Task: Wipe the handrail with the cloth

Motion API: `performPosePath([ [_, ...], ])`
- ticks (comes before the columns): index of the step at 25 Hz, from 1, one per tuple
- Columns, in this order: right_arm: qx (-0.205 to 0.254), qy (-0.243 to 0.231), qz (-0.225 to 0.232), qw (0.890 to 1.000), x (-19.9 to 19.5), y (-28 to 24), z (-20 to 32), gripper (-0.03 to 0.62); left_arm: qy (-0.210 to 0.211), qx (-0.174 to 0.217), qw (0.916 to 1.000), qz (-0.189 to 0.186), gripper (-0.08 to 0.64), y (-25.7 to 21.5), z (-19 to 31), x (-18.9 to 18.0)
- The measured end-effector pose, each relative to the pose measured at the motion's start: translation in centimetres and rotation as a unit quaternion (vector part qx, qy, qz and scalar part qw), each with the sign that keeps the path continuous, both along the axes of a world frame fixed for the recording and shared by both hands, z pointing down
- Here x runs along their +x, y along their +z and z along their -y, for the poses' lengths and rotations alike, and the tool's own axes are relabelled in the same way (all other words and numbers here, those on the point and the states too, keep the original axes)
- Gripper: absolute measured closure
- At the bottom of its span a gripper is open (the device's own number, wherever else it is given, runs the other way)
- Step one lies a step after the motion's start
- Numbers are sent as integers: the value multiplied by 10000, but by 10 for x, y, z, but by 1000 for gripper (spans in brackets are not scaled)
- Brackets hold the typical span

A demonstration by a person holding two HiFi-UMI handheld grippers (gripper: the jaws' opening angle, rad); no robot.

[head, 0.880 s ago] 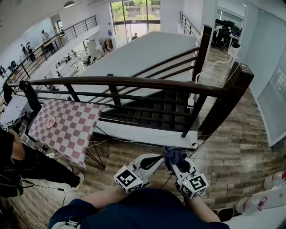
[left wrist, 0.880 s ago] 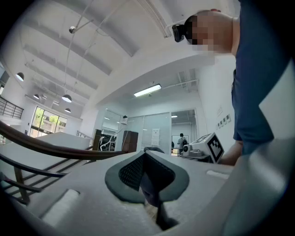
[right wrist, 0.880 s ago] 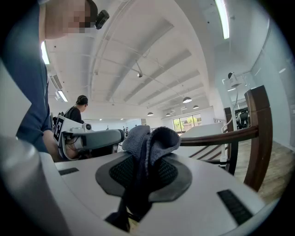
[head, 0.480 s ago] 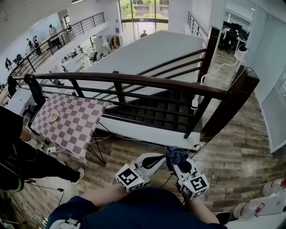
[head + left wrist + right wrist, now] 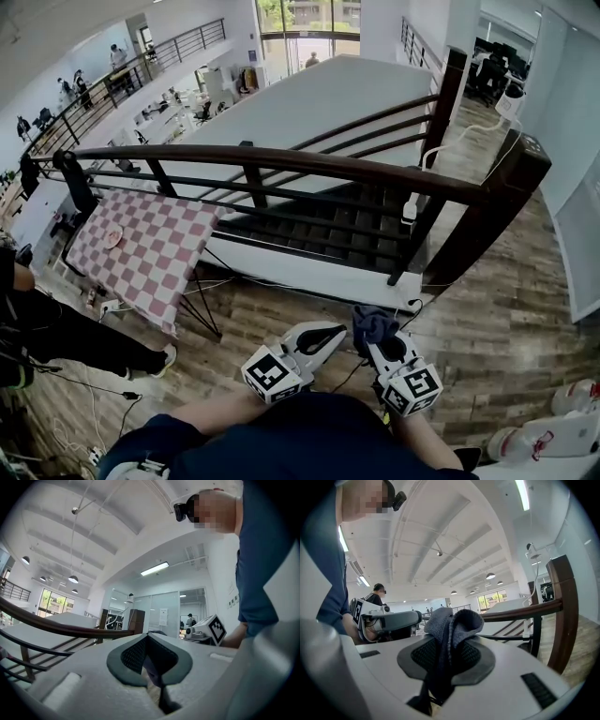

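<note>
Our left gripper (image 5: 323,333) has its fingers pressed together with nothing between them. Just to its right, our right gripper (image 5: 382,345) has its fingers clamped on the dark blue cloth (image 5: 372,324), which bunches above them, well short of the brown handrail (image 5: 281,161).

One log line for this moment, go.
left gripper: shut, empty | right gripper: shut on cloth | handrail: not yet touched

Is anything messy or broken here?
Nothing looks broken or spilled. The cloth is just scrunched up in the right gripper, and a white cable droops loosely beside the handrail.
</note>
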State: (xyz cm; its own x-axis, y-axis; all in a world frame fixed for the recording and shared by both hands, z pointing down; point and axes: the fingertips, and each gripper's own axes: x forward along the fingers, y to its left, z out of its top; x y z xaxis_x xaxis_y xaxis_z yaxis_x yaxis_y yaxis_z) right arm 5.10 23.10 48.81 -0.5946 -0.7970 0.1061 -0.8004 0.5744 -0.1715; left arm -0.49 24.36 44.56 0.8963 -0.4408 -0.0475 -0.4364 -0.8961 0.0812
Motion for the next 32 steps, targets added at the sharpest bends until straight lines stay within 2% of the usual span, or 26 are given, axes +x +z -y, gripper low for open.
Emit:
performPosePath([
  [6,-54,125,-73,9999,3,5,58,500,72,29,9999,-86,564,3,65,-1],
  [15,-167,633,-433,9969,-26,2,208,500,647,159,9975,-232,563,2,228,-29],
  [21,-113,944,-627,9935,-32,-9,275,500,905,61,9954,-303,565,-10,307,-36],
  [24,-232,942,-635,9933,-31,-2,291,500,979,35,9942,-448,565,-10,327,-32],
  [29,-337,924,-631,9931,-17,5,312,500,907,-53,9950,-407,563,-11,346,-20],
  [32,-236,912,-640,9935,1,-1,326,500,917,-81,9950,-379,564,-12,350,-3],
])
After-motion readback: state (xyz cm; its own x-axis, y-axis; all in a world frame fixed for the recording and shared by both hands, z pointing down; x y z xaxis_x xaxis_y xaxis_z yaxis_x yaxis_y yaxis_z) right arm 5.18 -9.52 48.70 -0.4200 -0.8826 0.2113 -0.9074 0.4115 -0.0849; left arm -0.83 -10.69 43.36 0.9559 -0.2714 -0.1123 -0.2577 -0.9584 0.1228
